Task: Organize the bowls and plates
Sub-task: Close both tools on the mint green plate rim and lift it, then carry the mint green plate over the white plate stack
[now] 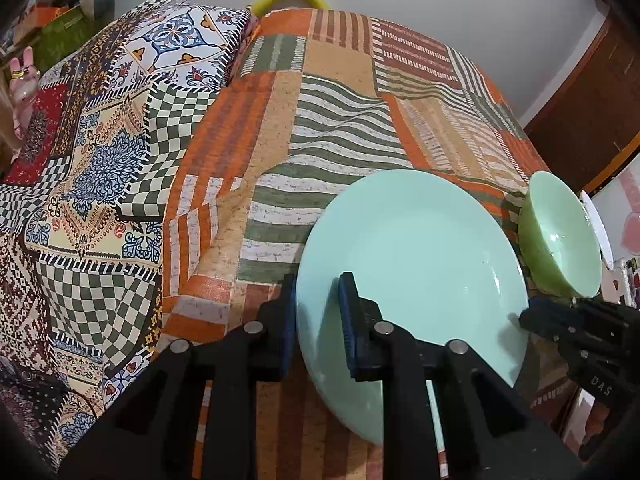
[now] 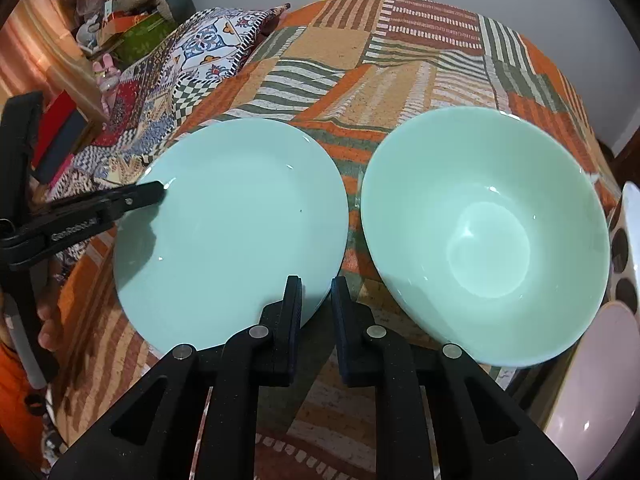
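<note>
1. The left gripper [image 1: 316, 320] reaches in low over the near-left edge of the mint-green plate [image 1: 412, 264]. Its jaws straddle the rim, one finger outside and one on the plate's face, and grasp it. In the right wrist view the same gripper [image 2: 160, 192] enters from the left, its tip on the plate's [image 2: 232, 232] left rim.
2. The right gripper [image 2: 316, 312] sits at the plate's near-right edge, aimed at the gap between the plate and the mint-green bowl [image 2: 488, 232]. Its jaws are nearly together with only a narrow gap and nothing between them. Whether the left finger touches the rim cannot be told.
3. The plate lies face up on the patchwork bedspread [image 2: 400, 80]. Being round, it has no long axis.
4. The bowl stands just right of the plate, apart from it, mouth upward.
5. A patterned pillow [image 1: 100, 140] lies well left of the plate.
</note>
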### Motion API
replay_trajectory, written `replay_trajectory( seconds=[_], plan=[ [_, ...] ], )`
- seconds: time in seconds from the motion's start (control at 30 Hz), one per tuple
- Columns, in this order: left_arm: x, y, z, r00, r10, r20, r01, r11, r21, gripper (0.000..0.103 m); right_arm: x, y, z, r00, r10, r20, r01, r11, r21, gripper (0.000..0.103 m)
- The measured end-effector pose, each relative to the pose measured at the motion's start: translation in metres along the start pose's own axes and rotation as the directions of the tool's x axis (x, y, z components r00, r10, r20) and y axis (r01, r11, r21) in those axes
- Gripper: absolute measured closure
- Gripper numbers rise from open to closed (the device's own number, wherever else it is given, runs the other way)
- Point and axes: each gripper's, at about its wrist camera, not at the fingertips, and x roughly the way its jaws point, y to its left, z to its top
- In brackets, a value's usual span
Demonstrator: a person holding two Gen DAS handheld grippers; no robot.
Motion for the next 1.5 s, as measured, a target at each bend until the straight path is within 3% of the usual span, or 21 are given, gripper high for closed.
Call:
replay_trajectory(
  seconds=[0.1,0.53,0.97,1.5],
  plan=[
    [-0.003,-0.001,-0.003,1.000,-0.009,-0.005,0.009,1.000,0.000,0.084,0.003,-0.005,-0.003,0.999,0.039,-0.018,-0.038,0.998,0.045,0.089],
    [-0.025,-0.002,-0.041,0.997,-0.063,-0.034,0.064,0.998,0.028,0.086,0.010,0.000,-0.004,0.999,0.014,-0.032,-0.013,0.999,0.031,0.082],
    [-0.042,-0.017,-0.060,1.000,-0.026,-0.015,0.026,0.998,0.049,0.084,-0.002,0.002,-0.014,0.998,0.023,-0.057,-0.021,0.999,0.033,0.084],
    [-0.132,-0.065,-0.080,0.992,-0.025,0.126,0.011,0.994,0.111,0.084,-0.081,-0.001,-0.039,0.994,0.067,0.083,-0.073,0.995,0.071,0.084]
  ],
)
